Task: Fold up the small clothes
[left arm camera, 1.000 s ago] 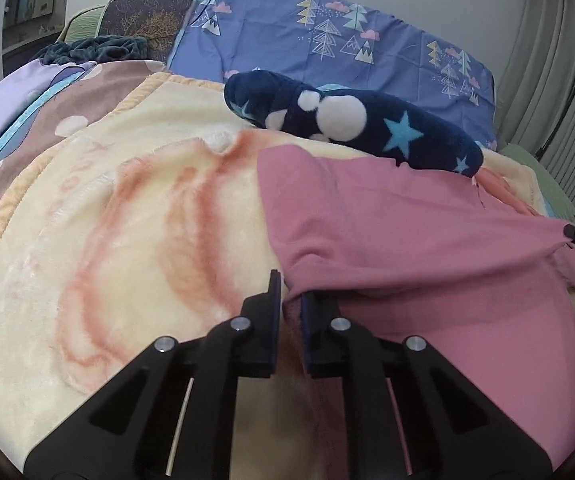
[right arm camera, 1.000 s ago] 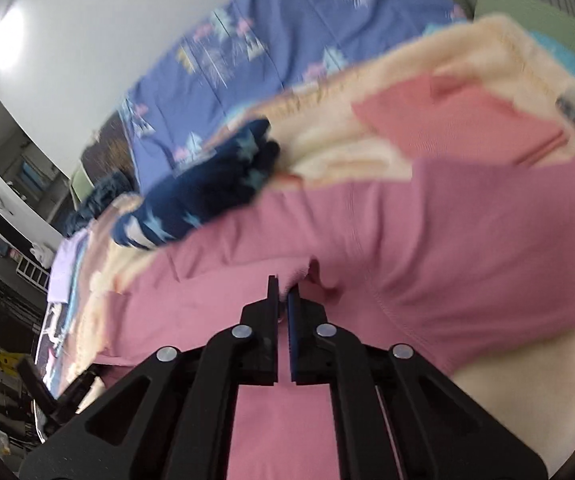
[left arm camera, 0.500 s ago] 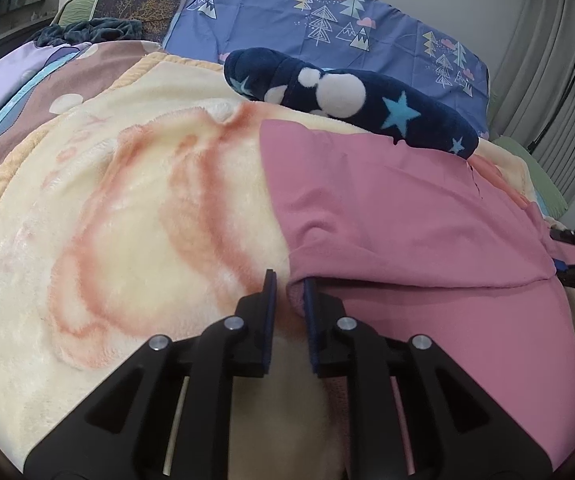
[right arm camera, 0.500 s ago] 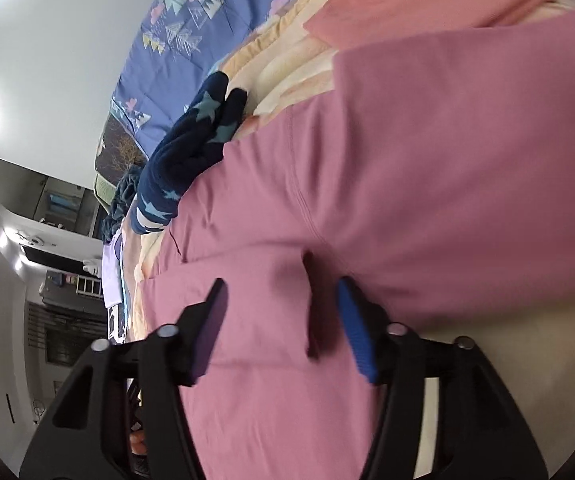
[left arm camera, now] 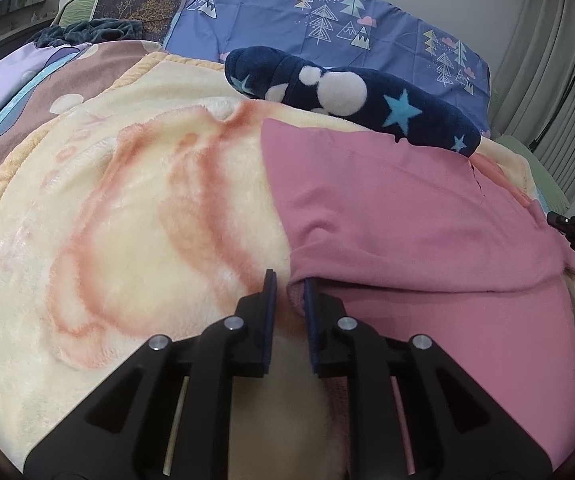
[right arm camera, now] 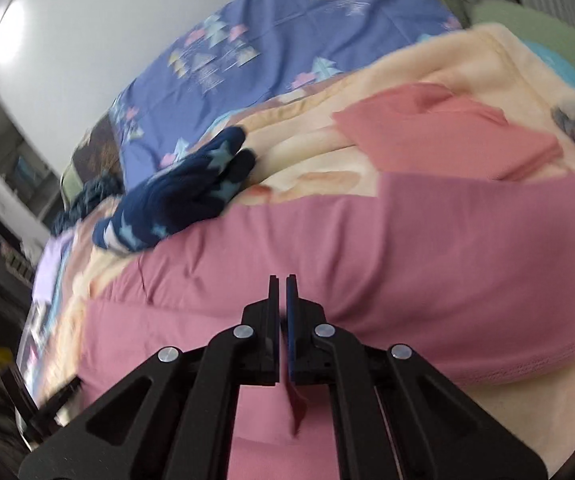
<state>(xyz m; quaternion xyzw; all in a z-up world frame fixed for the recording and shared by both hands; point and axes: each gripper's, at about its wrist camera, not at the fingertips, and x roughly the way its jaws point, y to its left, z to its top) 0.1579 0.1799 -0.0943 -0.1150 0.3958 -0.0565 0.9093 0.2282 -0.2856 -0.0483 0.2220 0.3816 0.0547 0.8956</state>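
**Pink garment pinched at two edges on the bed**

A pink garment [left arm camera: 407, 208] is spread on a cream fleece blanket [left arm camera: 135, 216] that covers the bed. Its upper layer is folded over the lower one, so that a fold edge runs across the cloth in front of the left gripper [left arm camera: 289, 300]. The fingers of the left gripper are seen only slightly apart, and the near left corner of the folded layer is held between them. The right gripper [right arm camera: 282, 300] is placed over the other side of the same garment; its fingers have just been closing and are now pressed almost together, with a thin pleat of the pink cloth pinched between them. In the left wrist view part of the right gripper is seen at the right border. A dark blue plush garment with stars [left arm camera: 351, 92] lies behind the pink one, touching its far edge. A salmon cloth [right arm camera: 439, 132] lies further away on the blanket. A blue pillow with tree prints [left arm camera: 327, 28] stands at the head of the bed.
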